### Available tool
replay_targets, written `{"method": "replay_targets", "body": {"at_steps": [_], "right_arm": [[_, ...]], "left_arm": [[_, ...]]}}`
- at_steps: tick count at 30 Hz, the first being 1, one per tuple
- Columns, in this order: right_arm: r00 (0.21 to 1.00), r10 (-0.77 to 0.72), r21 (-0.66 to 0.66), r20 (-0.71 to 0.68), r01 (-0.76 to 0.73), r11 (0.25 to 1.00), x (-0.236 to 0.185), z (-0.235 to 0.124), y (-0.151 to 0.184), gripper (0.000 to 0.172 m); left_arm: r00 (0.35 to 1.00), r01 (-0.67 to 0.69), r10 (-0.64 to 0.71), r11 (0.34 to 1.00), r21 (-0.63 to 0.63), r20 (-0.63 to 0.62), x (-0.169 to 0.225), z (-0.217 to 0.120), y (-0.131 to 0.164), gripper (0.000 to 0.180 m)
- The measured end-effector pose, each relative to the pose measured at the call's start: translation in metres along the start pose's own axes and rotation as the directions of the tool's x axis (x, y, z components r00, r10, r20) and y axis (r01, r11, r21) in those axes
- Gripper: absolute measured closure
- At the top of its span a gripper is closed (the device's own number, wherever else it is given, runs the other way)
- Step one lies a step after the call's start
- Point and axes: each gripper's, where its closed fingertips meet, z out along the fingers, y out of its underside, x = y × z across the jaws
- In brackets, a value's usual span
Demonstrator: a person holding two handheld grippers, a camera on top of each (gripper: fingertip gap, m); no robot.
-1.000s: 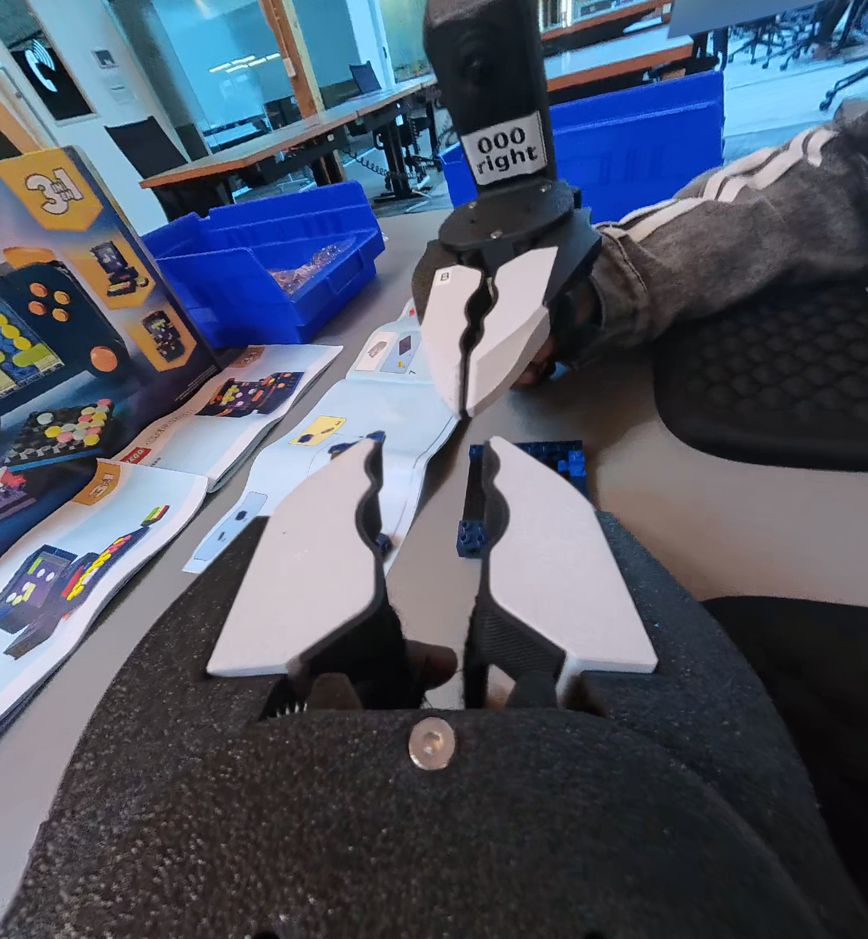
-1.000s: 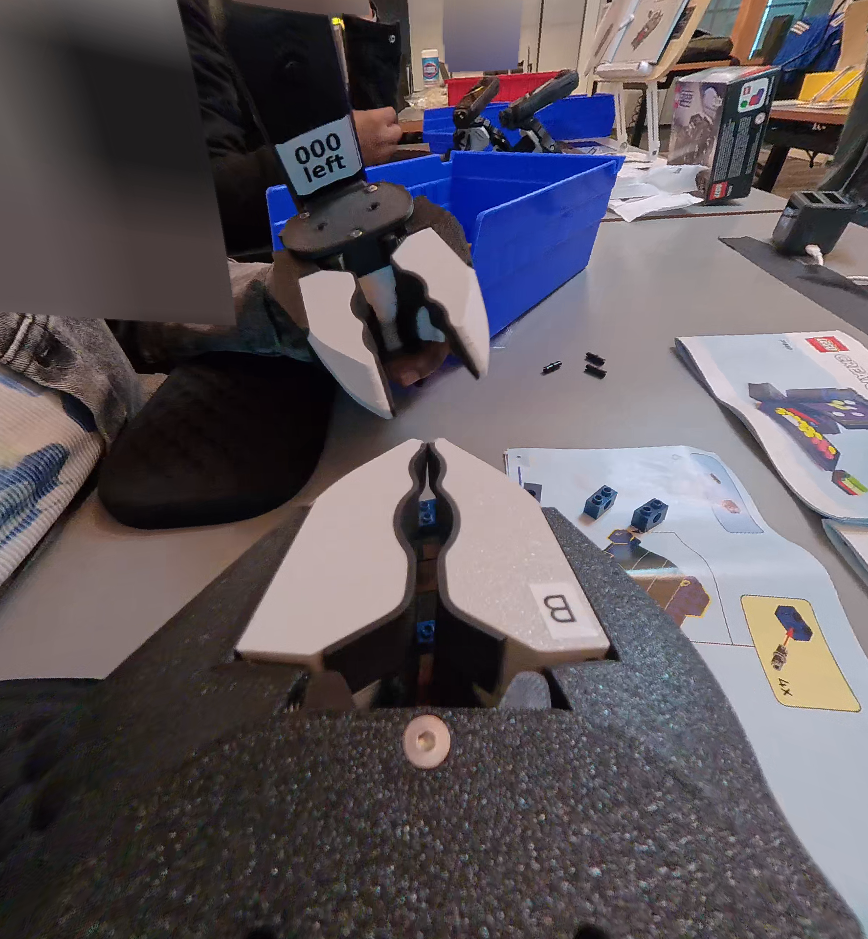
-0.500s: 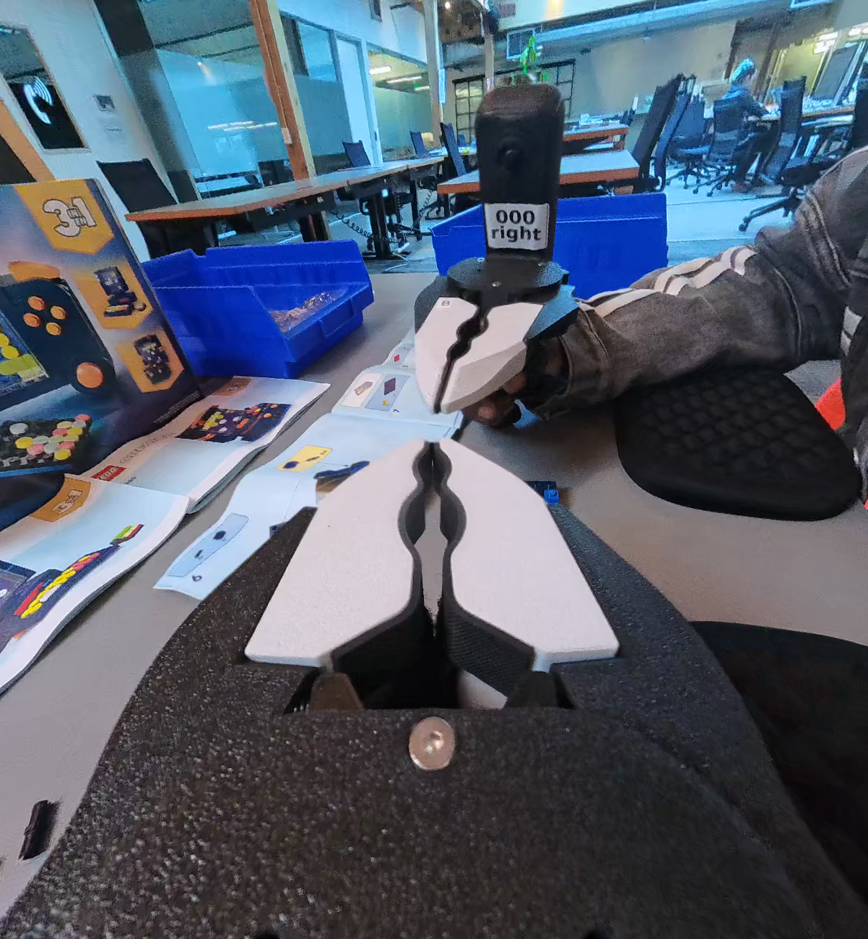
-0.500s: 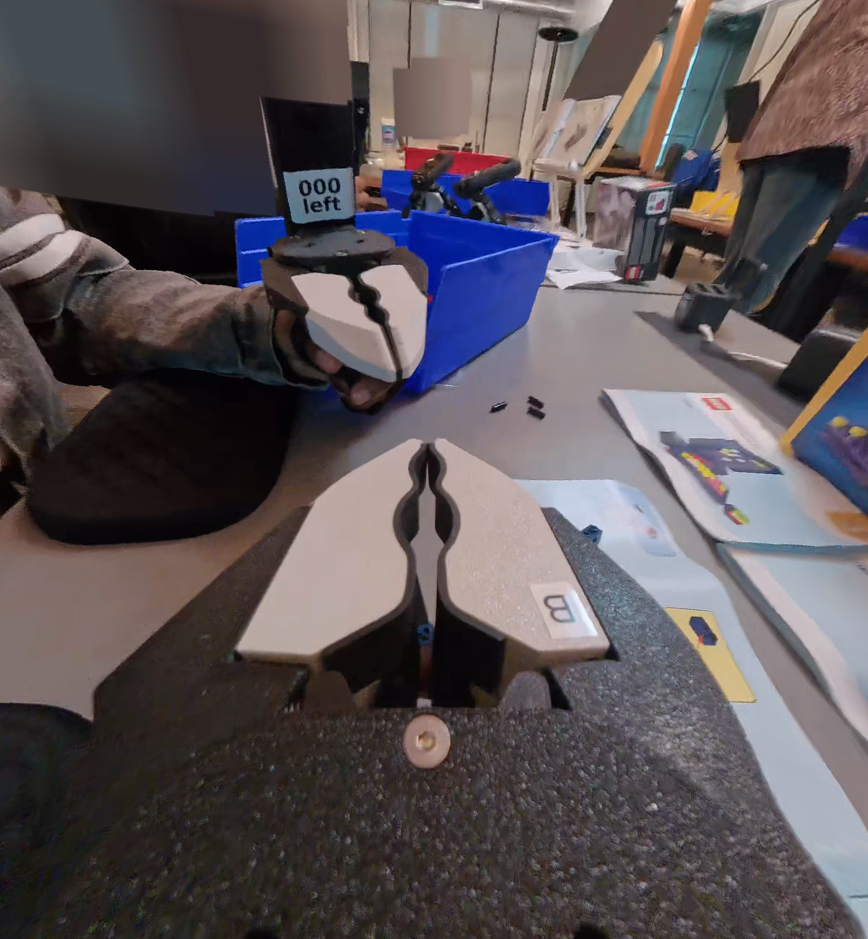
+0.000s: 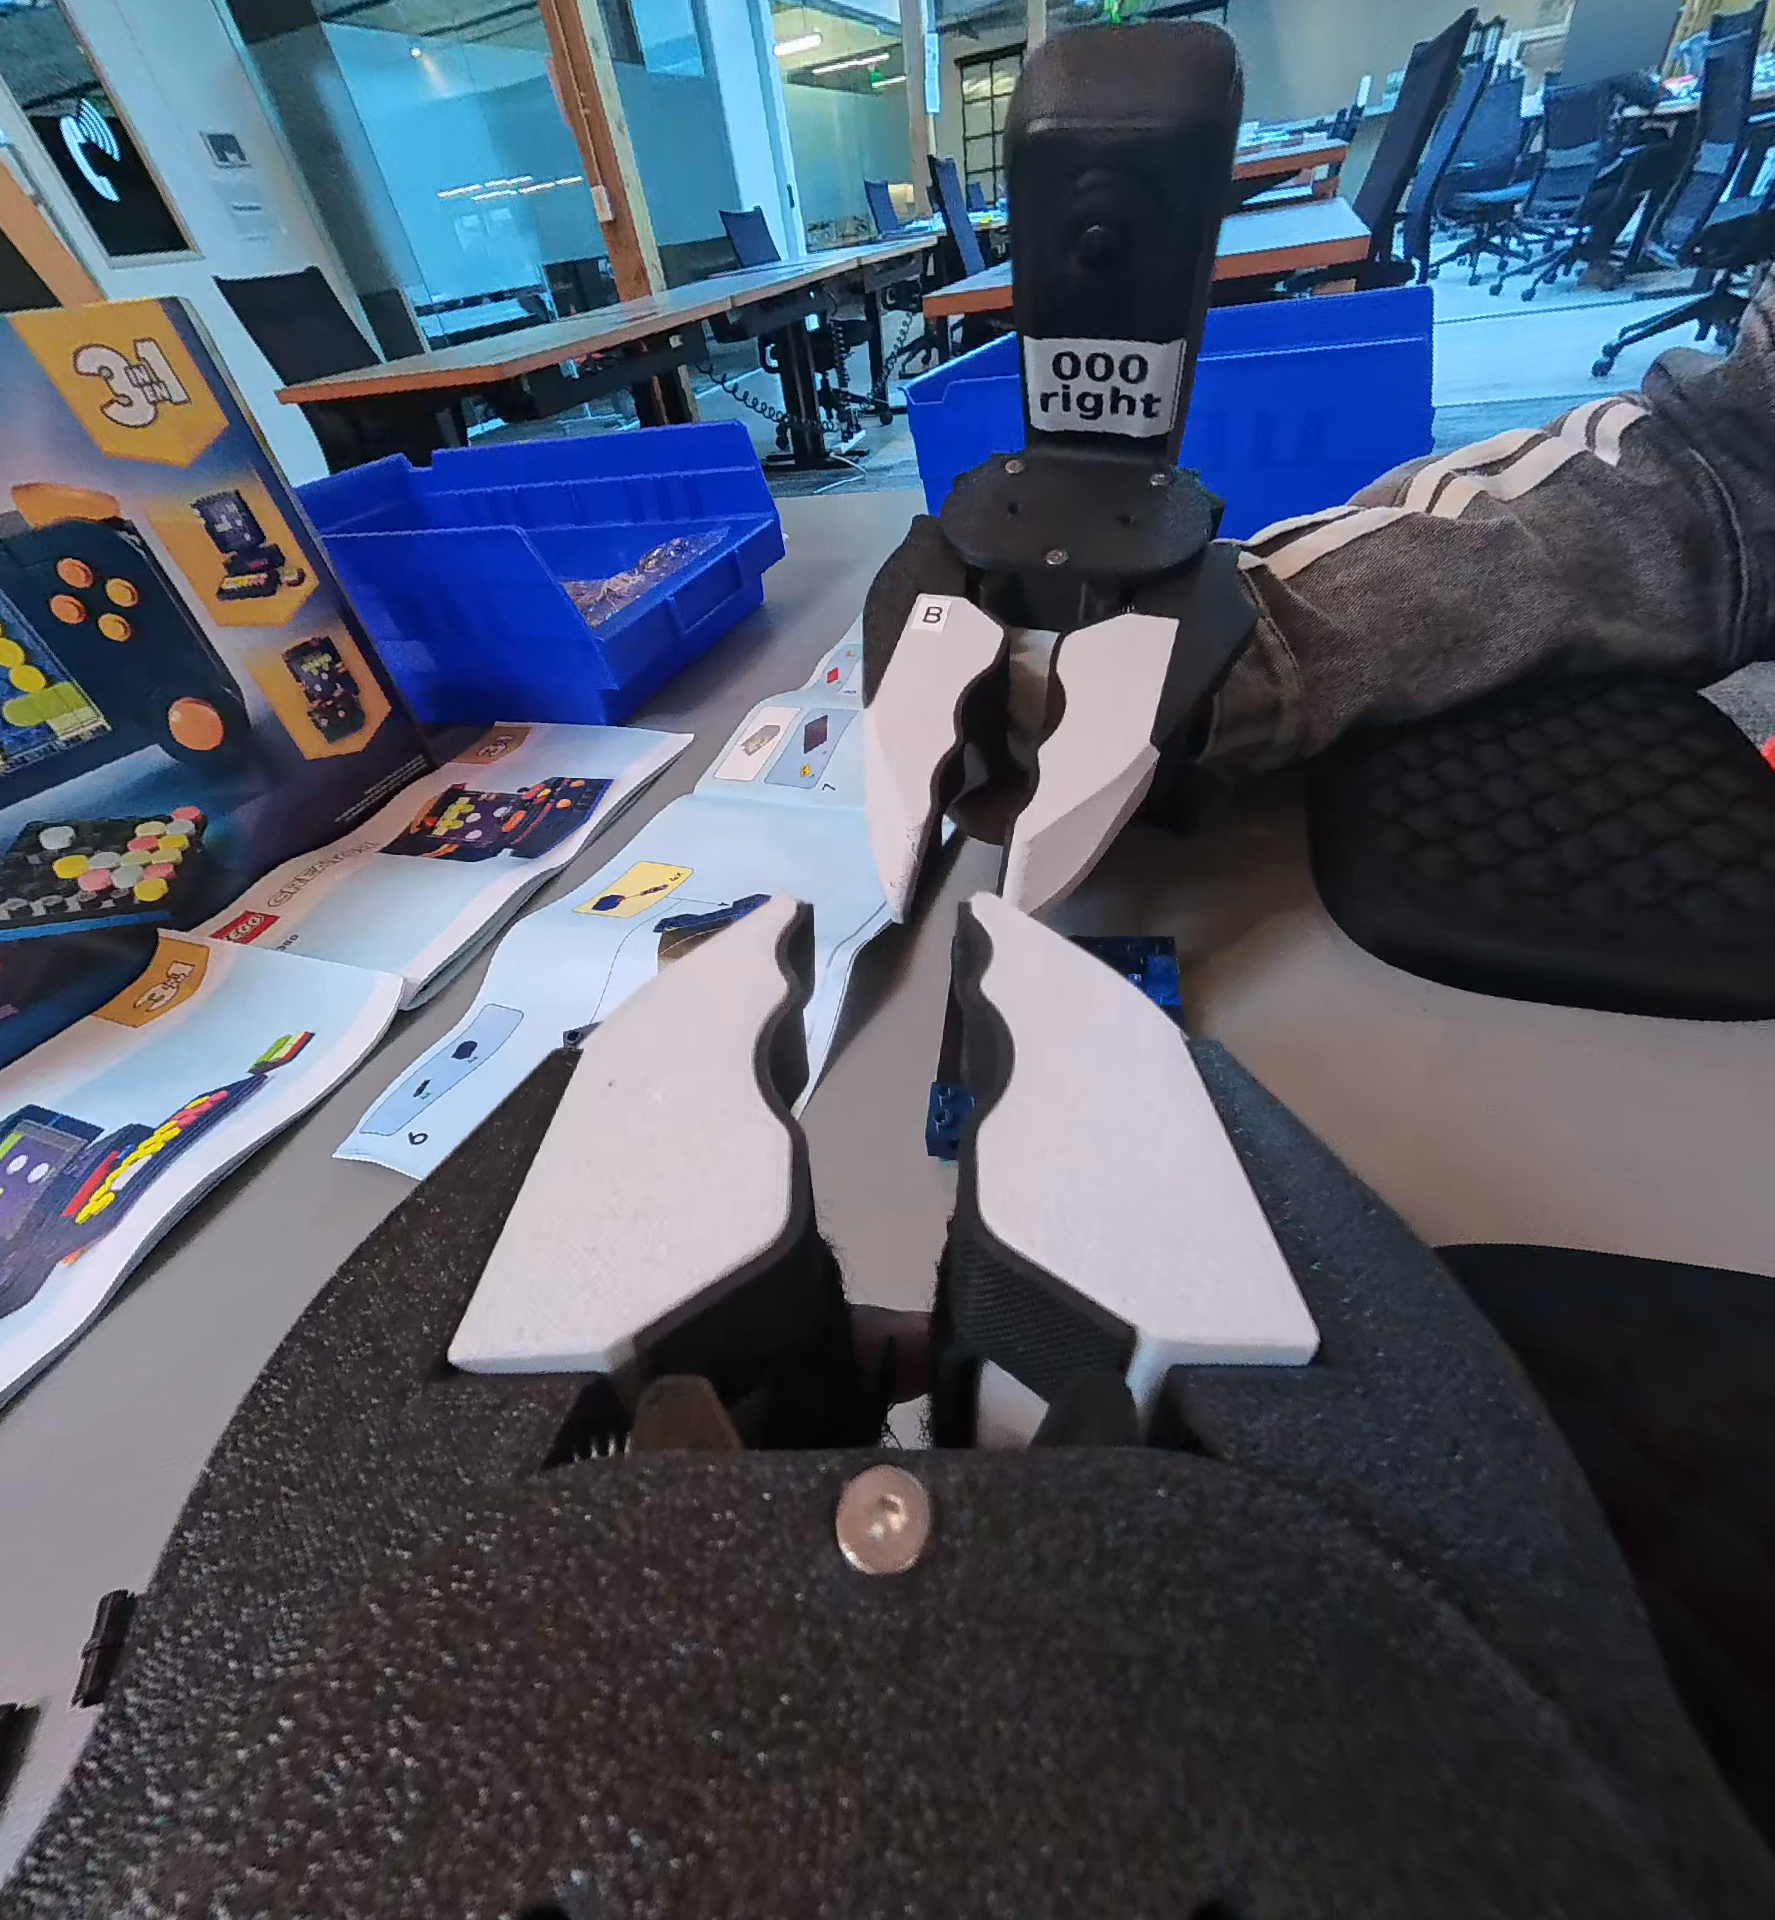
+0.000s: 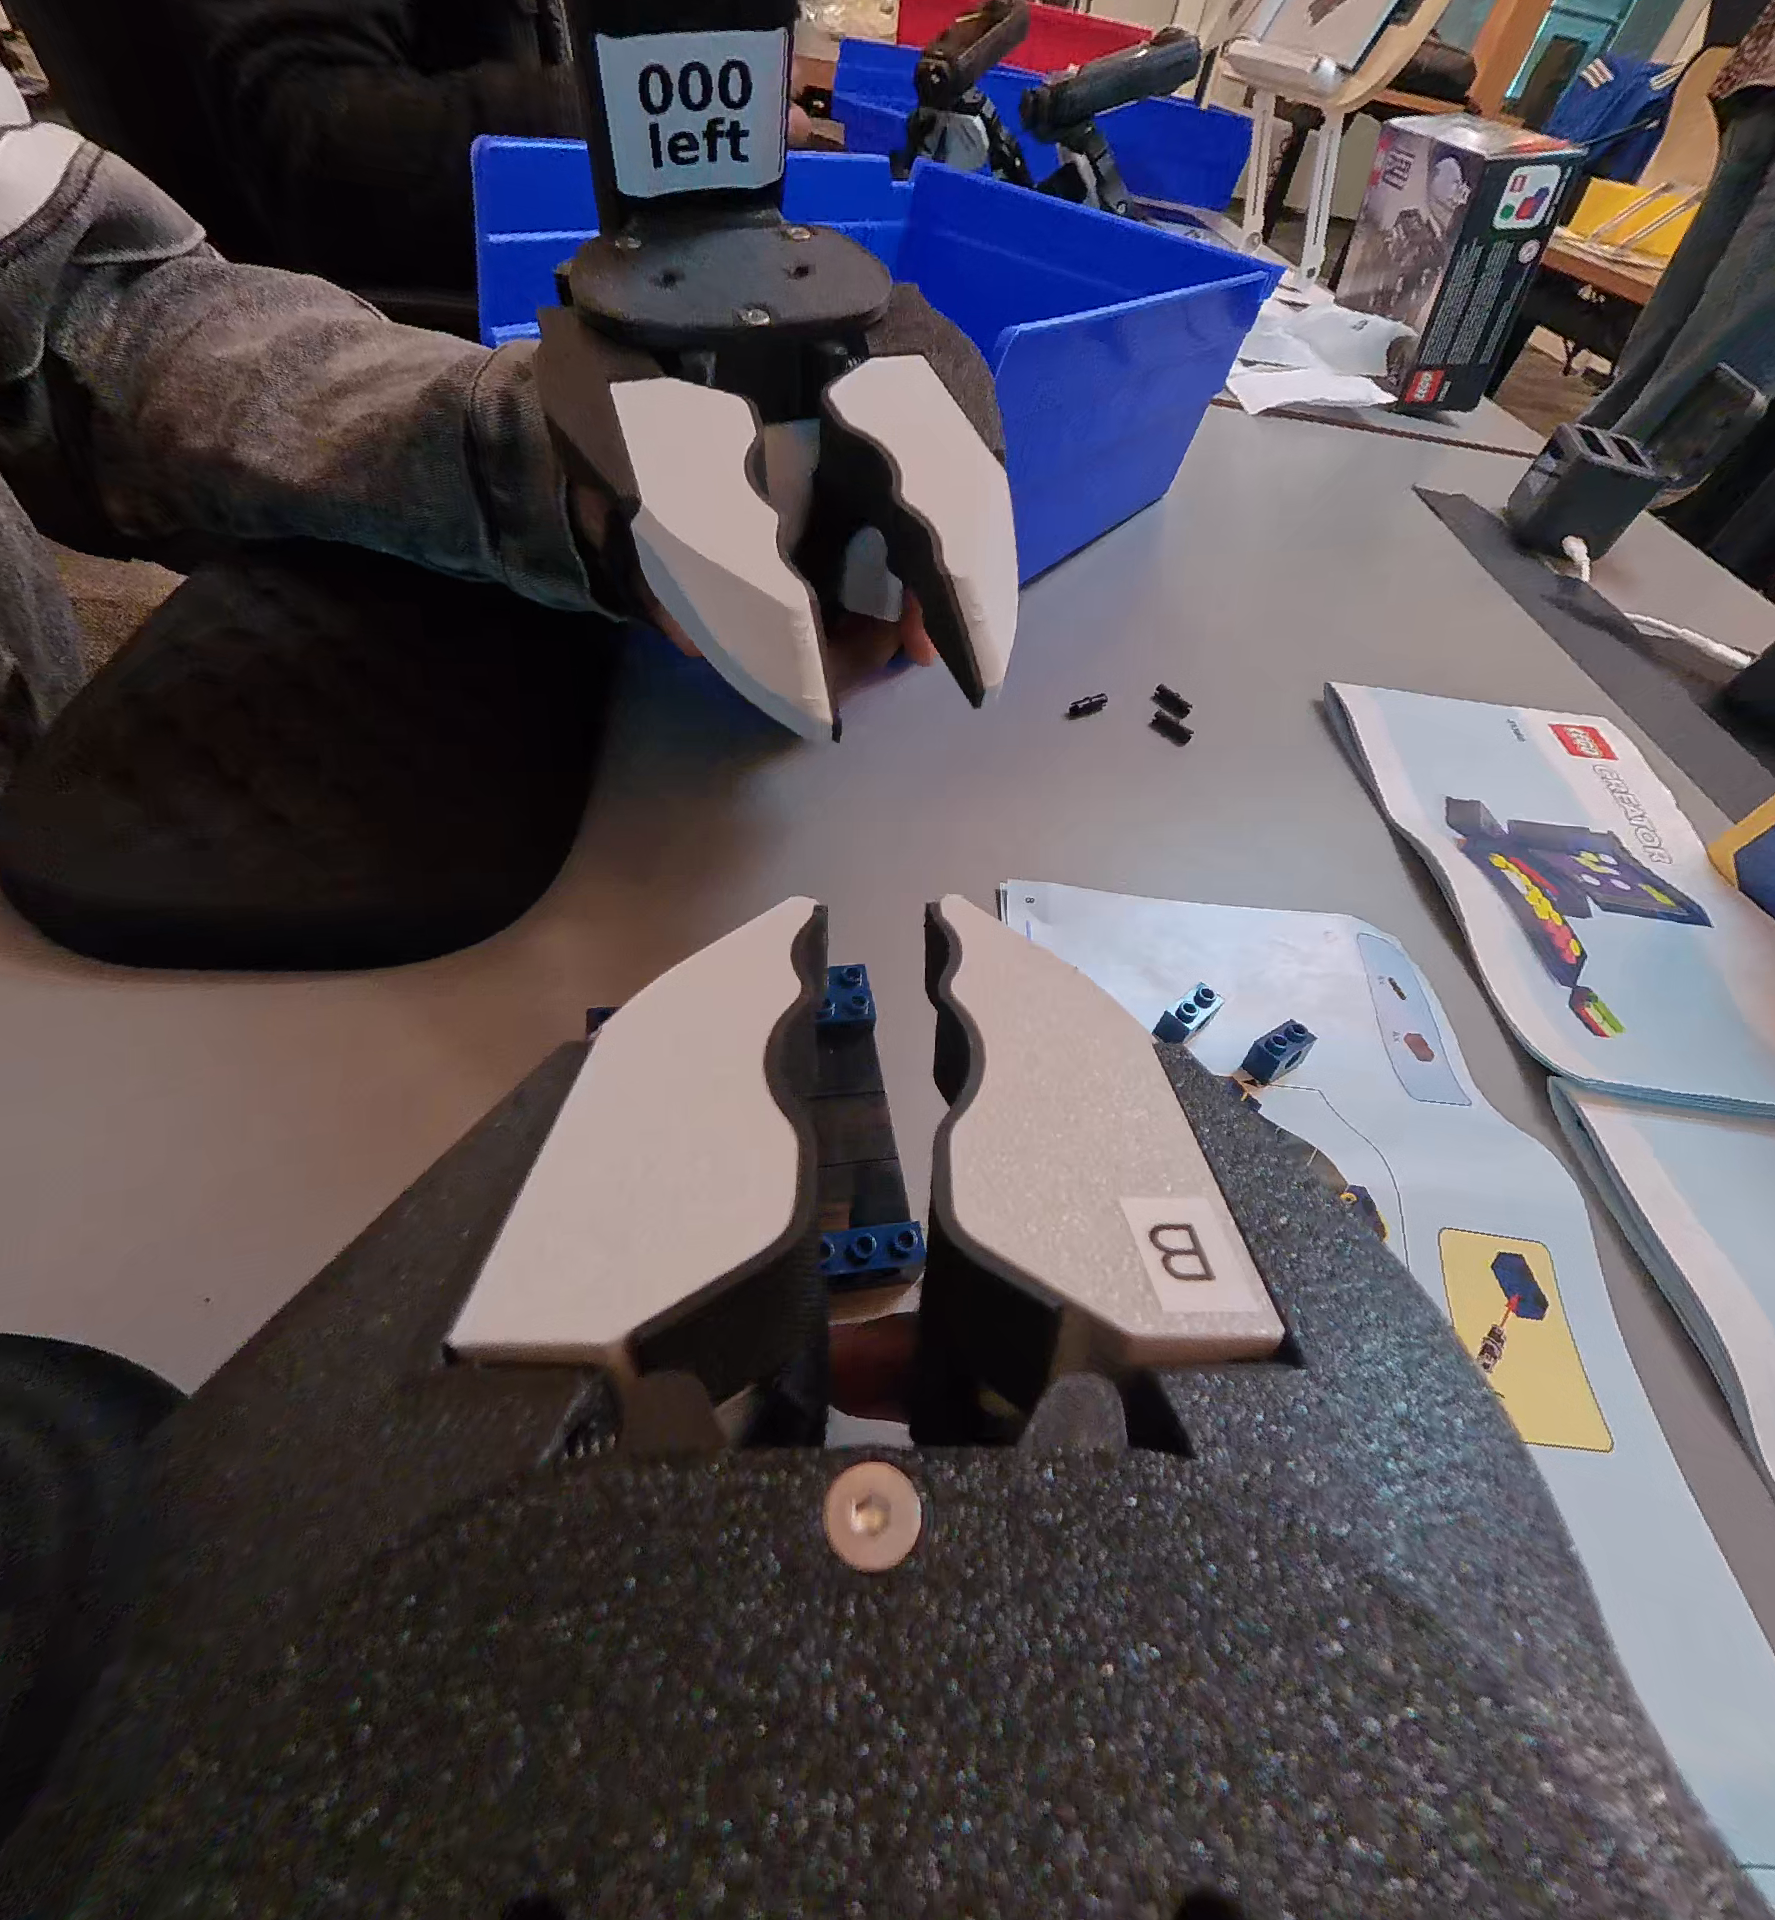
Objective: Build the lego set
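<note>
Both hand-held grippers, left (image 5: 878,914) and right (image 6: 875,914), stand apart, gripping nothing. The dark blue brick assembly (image 6: 855,1122) on the table (image 6: 966,810) below the right one looks light, stiff and likely to separate; best pinched across its long sides.

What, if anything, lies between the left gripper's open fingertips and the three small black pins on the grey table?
Nothing visible. In the right wrist view only bare grey table separates the left gripper from the black pins, which lie loose beside its fingertips.

Dark-blue brick assembly (image 6: 852,1101) between open fingers
</note>
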Motion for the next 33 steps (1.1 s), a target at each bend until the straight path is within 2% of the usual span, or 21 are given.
{"method": "replay_targets", "body": {"at_steps": [11,19,33], "right_arm": [[1.0,-0.019,-0.038,0.009,0.019,0.999,-0.0024,0.0029,0.0047,0.151],[1.0,0.023,0.001,0.011,-0.023,1.0,0.0013,-0.0006,0.0005,0.148],[1.0,0.026,-0.013,0.009,-0.026,1.0,0.0018,0.0005,0.0022,0.142]], "left_arm": [[1.0,-0.015,0.015,1.0,-0.006,-0.002,0.001,0.0008,0.0006,0.153],[1.0,-0.023,0.023,1.0,-0.004,-0.003,0.0017,0.001,-0.0001,0.152],[0.999,-0.041,0.041,0.999,-0.004,0.002,0.002,0.0008,-0.0015,0.151]]}}
